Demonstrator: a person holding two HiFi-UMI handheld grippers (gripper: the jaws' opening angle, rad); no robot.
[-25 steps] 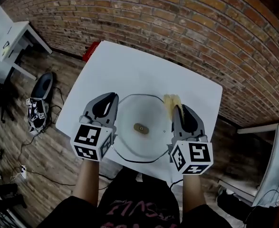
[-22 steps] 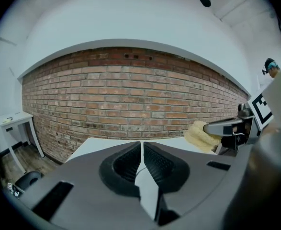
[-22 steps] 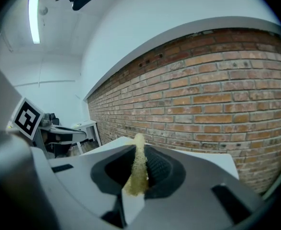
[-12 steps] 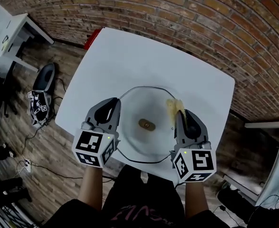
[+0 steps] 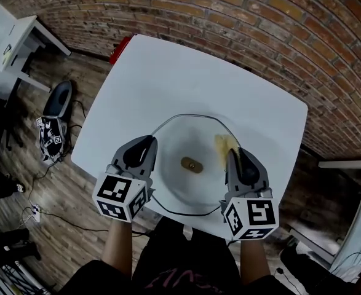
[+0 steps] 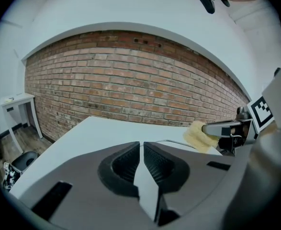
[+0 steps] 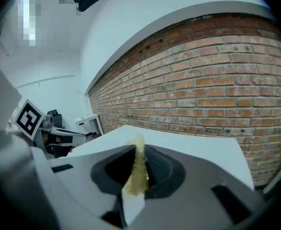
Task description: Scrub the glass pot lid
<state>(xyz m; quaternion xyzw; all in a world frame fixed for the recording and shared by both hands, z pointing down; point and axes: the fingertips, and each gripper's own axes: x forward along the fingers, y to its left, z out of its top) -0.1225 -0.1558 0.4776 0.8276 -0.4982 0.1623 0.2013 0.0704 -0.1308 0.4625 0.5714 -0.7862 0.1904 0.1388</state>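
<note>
The round glass pot lid (image 5: 179, 188) lies flat on the white table (image 5: 168, 85), its brass knob (image 5: 191, 163) in the middle. My left gripper (image 5: 149, 142) sits at the lid's left rim, jaws shut with nothing seen between them (image 6: 141, 145). My right gripper (image 5: 230, 154) is over the lid's right side, shut on a yellow sponge (image 5: 223, 143) that sticks out past its tips. The sponge (image 7: 137, 169) fills the gap between the right jaws (image 7: 139, 147). Whether the sponge touches the glass I cannot tell.
A red object (image 5: 119, 50) lies at the table's far left corner. A brick wall (image 5: 241, 17) runs behind the table. On the wooden floor to the left stand a white desk (image 5: 14, 48), a black item (image 5: 57, 106) and cables.
Both grippers have come down toward the lid. The sponge now hangs lower, over the lid's right part.
</note>
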